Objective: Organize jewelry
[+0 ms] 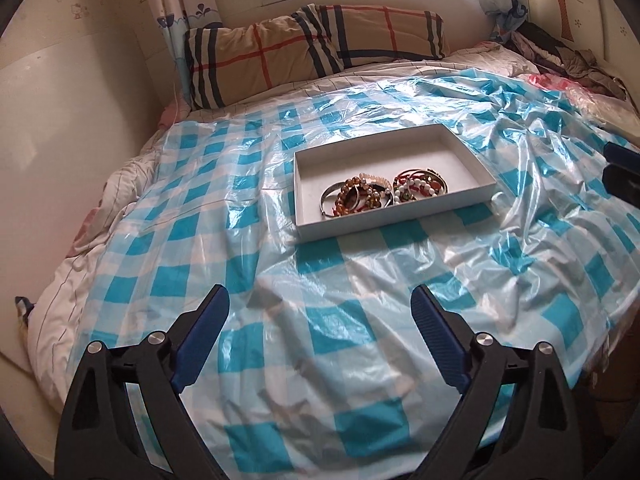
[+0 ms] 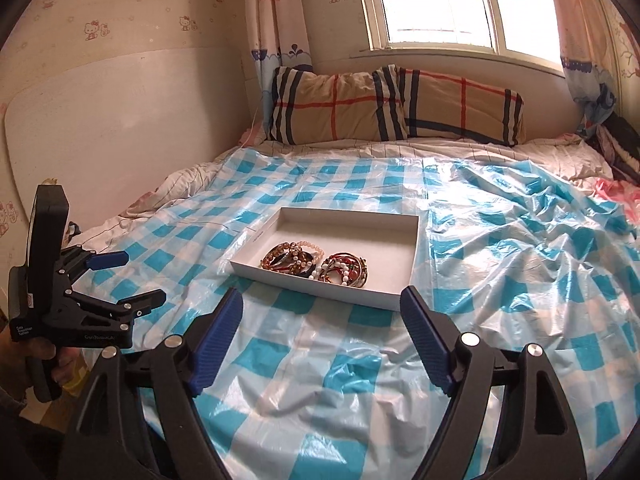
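Tray: the shallow white rectangular cardboard tray (image 1: 394, 208) lies on the bed, in the middle of the cover, its near long edge turned toward both tools.
Jewelry: a heap of beaded bracelets and metal bangles (image 1: 384, 192) fills the near half of the tray, close to the near wall; the far half is bare.
Cover: a wrinkled blue-and-white checked plastic sheet (image 1: 360, 320) is spread on the bed, flat near the tray, more crumpled on the right.
Left tool: the black left tool with blue pads (image 1: 320, 304) has its jaws wide apart, nothing between them, well short of the tray.
Right tool: the black right tool with blue pads (image 2: 322, 308) is also spread apart and empty, just before the near edge of the tray.
Far edge: two tan plaid pillows (image 2: 396, 104) lie under the window.
Open room: bare cover all around the tray.
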